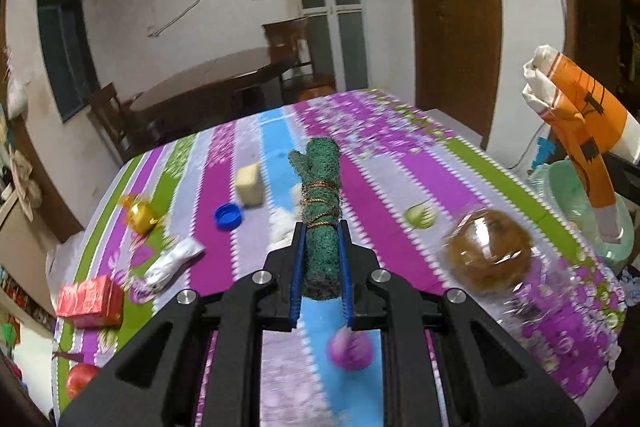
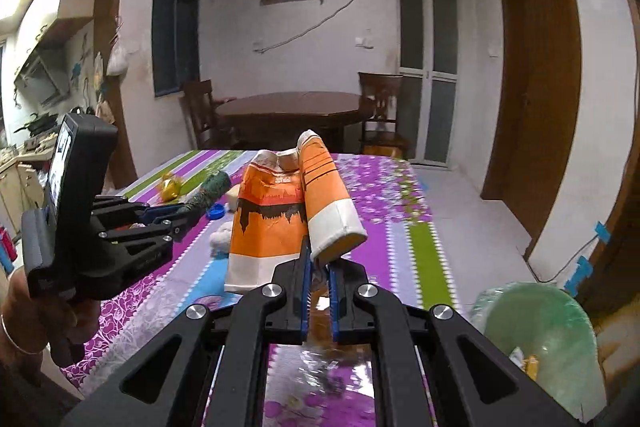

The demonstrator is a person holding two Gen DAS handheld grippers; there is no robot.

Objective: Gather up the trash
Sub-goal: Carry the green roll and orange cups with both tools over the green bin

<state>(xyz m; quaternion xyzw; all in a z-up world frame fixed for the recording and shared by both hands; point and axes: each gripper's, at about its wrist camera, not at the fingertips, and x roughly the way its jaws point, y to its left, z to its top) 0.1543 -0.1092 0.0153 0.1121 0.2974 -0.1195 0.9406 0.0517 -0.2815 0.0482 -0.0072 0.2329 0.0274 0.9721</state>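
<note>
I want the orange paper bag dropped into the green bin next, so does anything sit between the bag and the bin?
Nothing visible does. The right gripper holds the orange paper bag up off the table, and the green bin sits open to its right near the table edge, with only bare tablecloth between them.

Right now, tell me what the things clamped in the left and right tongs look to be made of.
The green roll in the left tongs looks like coarse, matte scouring-pad fibre, judging by its fuzzy surface; thin coppery wire is wound around it. The orange-and-white bag in the right tongs looks like printed paper or thin card with a dull finish: it is creased and folded, and its top is crumpled.
</note>
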